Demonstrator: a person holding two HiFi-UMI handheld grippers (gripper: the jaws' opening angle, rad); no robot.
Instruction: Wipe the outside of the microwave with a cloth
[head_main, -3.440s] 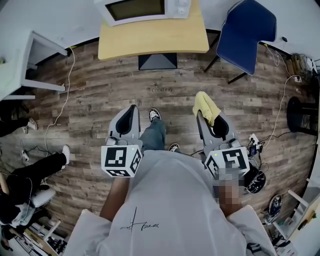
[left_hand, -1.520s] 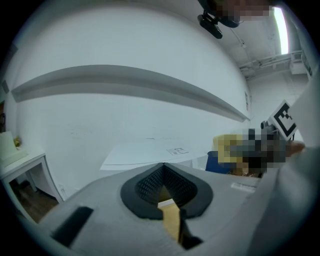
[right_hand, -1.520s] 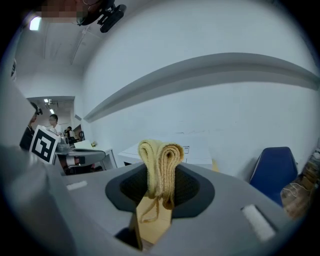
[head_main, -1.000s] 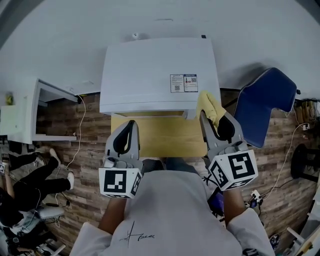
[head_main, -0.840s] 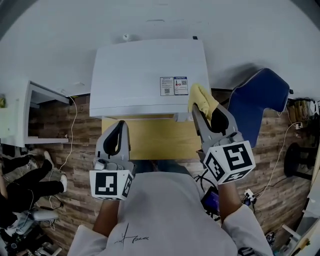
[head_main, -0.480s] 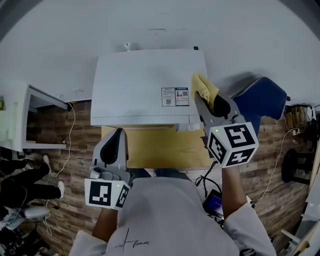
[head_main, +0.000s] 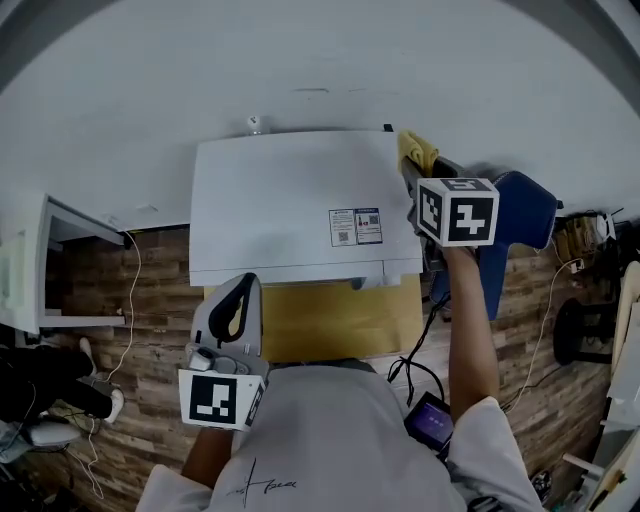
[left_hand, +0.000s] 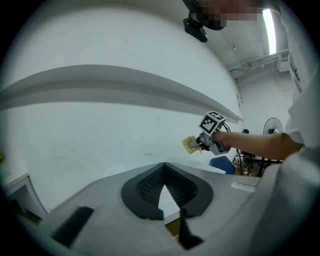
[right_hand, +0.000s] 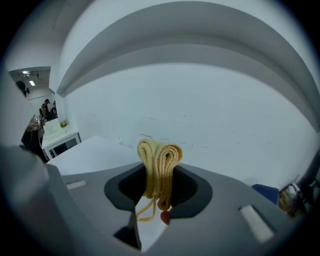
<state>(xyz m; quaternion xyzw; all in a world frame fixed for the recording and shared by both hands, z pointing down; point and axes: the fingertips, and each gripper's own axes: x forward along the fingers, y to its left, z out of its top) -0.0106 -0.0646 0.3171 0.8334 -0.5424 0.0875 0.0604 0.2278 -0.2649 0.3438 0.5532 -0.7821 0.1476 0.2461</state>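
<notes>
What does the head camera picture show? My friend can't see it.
Seen from above, the right tool holds a yellow cloth at the far right corner of the top of a white microwave. The left tool hangs empty near the yellow table.

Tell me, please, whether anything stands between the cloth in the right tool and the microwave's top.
Nothing visible does. The right tool holds the yellow cloth at the far right corner of the microwave, whose white top is bare around it. The left tool hangs at the near edge.
</notes>
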